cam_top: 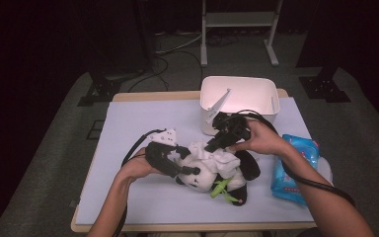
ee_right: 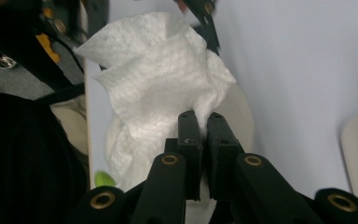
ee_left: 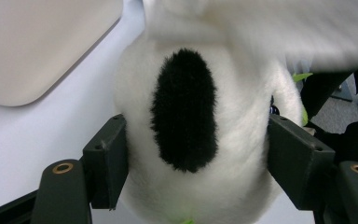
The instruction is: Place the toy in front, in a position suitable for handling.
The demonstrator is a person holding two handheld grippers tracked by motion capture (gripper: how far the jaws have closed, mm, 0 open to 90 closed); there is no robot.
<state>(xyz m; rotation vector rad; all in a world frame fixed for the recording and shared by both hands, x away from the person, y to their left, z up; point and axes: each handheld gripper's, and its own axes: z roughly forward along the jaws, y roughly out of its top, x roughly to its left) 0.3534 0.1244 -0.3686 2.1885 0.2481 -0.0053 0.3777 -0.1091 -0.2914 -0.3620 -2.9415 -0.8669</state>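
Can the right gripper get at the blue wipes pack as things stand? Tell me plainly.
Probably not yet: the right gripper is shut on a white wipe over the plush panda. The wipes pack lies close beside that forearm, nothing between.

Our left gripper has its jaws spread wide and pressed inward; just beside it, our right gripper has its jaws pinched together.

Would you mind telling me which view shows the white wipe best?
The right gripper view: the wipe is close and sharp there, its crumpled folds pinched between the right gripper jaws. The high view shows it small, draped on the panda. The left gripper view catches a blurred white edge at the top, likely the wipe.
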